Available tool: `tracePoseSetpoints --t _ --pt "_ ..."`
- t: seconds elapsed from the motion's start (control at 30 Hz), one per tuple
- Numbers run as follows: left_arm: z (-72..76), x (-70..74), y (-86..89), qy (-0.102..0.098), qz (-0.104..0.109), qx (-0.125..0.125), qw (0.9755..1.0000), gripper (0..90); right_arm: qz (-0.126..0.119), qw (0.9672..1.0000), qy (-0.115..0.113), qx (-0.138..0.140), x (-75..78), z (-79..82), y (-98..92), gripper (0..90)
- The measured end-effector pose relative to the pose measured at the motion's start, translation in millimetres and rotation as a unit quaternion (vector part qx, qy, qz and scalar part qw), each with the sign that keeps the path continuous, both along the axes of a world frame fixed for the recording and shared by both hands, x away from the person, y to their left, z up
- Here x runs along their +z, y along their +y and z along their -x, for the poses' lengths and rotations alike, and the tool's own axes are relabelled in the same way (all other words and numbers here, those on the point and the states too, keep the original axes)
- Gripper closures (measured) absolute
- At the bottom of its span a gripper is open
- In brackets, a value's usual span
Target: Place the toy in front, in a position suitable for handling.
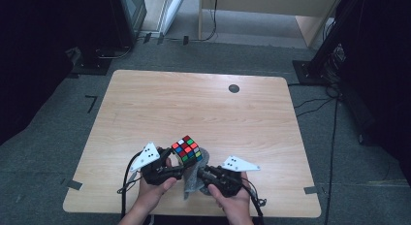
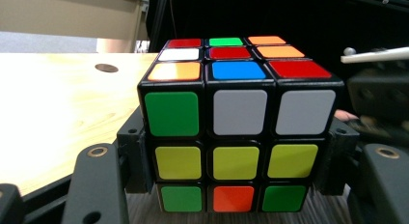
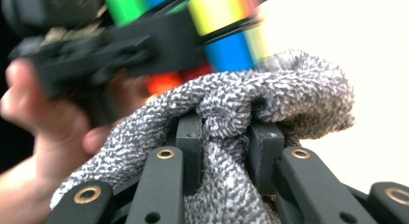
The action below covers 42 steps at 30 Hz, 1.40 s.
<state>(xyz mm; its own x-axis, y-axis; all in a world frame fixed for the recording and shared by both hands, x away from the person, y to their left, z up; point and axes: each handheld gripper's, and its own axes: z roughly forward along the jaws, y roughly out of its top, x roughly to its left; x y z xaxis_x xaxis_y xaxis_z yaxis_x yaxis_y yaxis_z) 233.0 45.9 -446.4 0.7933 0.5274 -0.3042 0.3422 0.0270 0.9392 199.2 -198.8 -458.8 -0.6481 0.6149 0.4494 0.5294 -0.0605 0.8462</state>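
High view first: both hands are down at the near edge of the counter, close together. My left tongs have the puzzle cube clamped and lifted a bit off the wood, tilted so one corner points away from me. Right beside it, the right tongs are pinching a grey cloth, which bunches up between the two tools and sits against the cube's lower right side. Further out there's a small dark round spot on the counter, well apart from everything.

Left gripper view: the cube sits square between the jaws, pads pressing on its left and right sides around the lower two layers. So the left tongs are closed on it, no gap I can see. Face toward the camera reads green, white, white on top, three yellows across the middle, then green, orange, green. The grey cloth shows just under the cube.

Right gripper view: the right tongs are closed tight on a fold of the cloth, which bulges up over the pads. Behind it, blurry, are the cube and the left hand, with the cloth touching the cube's underside as far as I can tell.
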Motion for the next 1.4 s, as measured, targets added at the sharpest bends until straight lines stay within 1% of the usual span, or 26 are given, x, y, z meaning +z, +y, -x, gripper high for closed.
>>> tracePoseSetpoints --t 0.07,0.1,0.2,0.3,0.33,0.37,0.43,0.47,0.5,0.53,0.6,0.63,0.67,0.7,0.73,0.8,0.83,0.93,1.0,1.03,1.1,1.13,1.2,1.23,1.27,1.4 --pt "0.2 0.0 0.0 0.003 0.006 -0.001 1.0 33.9 0.004 1.0 -0.008 -0.001 1.8 2.0 1.5 70.7" --pt "0.5 -0.2 -0.3 0.003 0.004 -0.001 1.0 33.9 0.011 0.9998 -0.013 0.005 2.3 4.6 6.5 70.5" --pt "0.4 -1.6 -2.2 0.001 -0.006 -0.002 1.0 33.9 0.038 0.9979 -0.025 0.045 0.6 12.3 26.0 70.5" --pt "-0.6 -2.3 -2.2 0.001 -0.008 0.001 1.0 34.0 0.051 0.9969 -0.03 0.053 -1.0 10.8 28.0 71.2" --pt "-1.1 -1.9 -0.9 0.001 -0.005 0.001 1.0 33.9 0.049 0.9974 -0.026 0.047 -0.6 8.6 24.0 71.4" --pt "-1.5 -1.4 0.5 0.0 -0.006 0.003 1.0 33.9 0.042 0.9984 -0.023 0.03 0.1 5.2 16.7 71.7" --pt "-3.0 -1.1 3.9 -0.001 -0.013 0.01 0.9999 33.9 0.031 0.9992 -0.016 -0.019 1.4 -2.2 -2.1 71.9" --pt "-3.5 -1.4 4.8 -0.001 -0.014 0.013 0.9998 33.9 0.038 0.9976 -0.024 -0.053 1.9 -6.5 -14.7 71.8" --pt "-4.2 -1.6 6.3 0.001 -0.014 0.016 0.9998 33.9 0.053 0.9953 -0.035 -0.074 1.9 -8.9 -21.7 71.6" --pt "-5.1 -1.6 7.7 0.003 -0.013 0.019 0.9997 33.9 0.084 0.9901 -0.052 -0.1 1.0 -12.2 -30.0 71.5" --pt "-6.1 -1.4 9.3 0.003 -0.011 0.021 0.9997 33.9 0.157 0.9742 -0.077 -0.143 -4.6 -19.0 -44.8 71.2" --pt "-6.5 -1.7 9.2 0.004 -0.012 0.023 0.9997 33.9 0.183 0.9673 -0.08 -0.156 -9.0 -22.5 -51.4 71.2" --pt "-7.0 -2.5 9.0 0.003 -0.016 0.023 0.9996 33.9 0.2 0.9632 -0.074 -0.163 -13.8 -26.3 -57.2 71.0" --pt "-8.0 -3.8 8.7 0.005 -0.02 0.023 0.9995 33.9 0.208 0.9627 -0.059 -0.162 -18.9 -30.5 -62.0 69.7" --pt "-8.5 -4.8 8.5 0.007 -0.021 0.023 0.9995 33.9 0.208 0.9654 -0.03 -0.154 -25.5 -36.5 -66.6 66.9" --pt "-10.6 -7.0 8.3 0.016 -0.025 0.025 0.9993 33.9 0.202 0.9675 0.001 -0.152 -31.6 -41.8 -71.3 58.3" --pt "-11.9 -8.1 8.0 0.022 -0.025 0.027 0.9991 33.9 0.197 0.9682 0.006 -0.154 -32.0 -42.6 -72.6 51.5" --pt "-15.1 -9.7 9.4 0.039 -0.023 0.034 0.9984 33.9 0.195 0.967 -0.03 -0.161 -21.7 -37.4 -67.6 40.5" --pt "-17.6 -10.7 11.5 0.056 -0.016 0.047 0.9972 33.9 0.179 0.9697 -0.061 -0.155 -12.4 -30.3 -61.0 38.0" --pt "-18.8 -11.1 12.7 0.065 -0.012 0.051 0.9965 33.9 0.175 0.97 -0.075 -0.151 -8.5 -26.3 -56.5 36.6" --pt "-20.2 -11.4 14.6 0.075 -0.011 0.064 0.9951 33.9 0.167 0.9705 -0.103 -0.14 -2.1 -18.5 -46.5 34.9" --pt "-20.6 -11.3 15.1 0.077 -0.011 0.068 0.9946 33.9 0.158 0.9723 -0.115 -0.129 1.2 -14.2 -40.3 34.2" --pt "-21.1 -10.9 14.7 0.085 -0.004 0.069 0.9939 33.9 0.14 0.9784 -0.118 -0.095 2.9 -9.7 -28.6 32.8" --pt "-21.1 -10.9 14.7 0.085 -0.004 0.069 0.9939 33.8 0.14 0.9784 -0.118 -0.095 2.9 -9.7 -28.6 32.8" --pt "-20.2 -10.4 12.0 0.091 0.001 0.068 0.9935 33.9 0.13 0.983 -0.114 -0.06 -0.4 -6.2 -13.6 32.3" --pt "-15.3 -9.7 2.6 0.093 0.005 0.061 0.9938 33.8 0.131 0.9825 -0.129 -0.032 -6.8 1.3 8.1 32.2"
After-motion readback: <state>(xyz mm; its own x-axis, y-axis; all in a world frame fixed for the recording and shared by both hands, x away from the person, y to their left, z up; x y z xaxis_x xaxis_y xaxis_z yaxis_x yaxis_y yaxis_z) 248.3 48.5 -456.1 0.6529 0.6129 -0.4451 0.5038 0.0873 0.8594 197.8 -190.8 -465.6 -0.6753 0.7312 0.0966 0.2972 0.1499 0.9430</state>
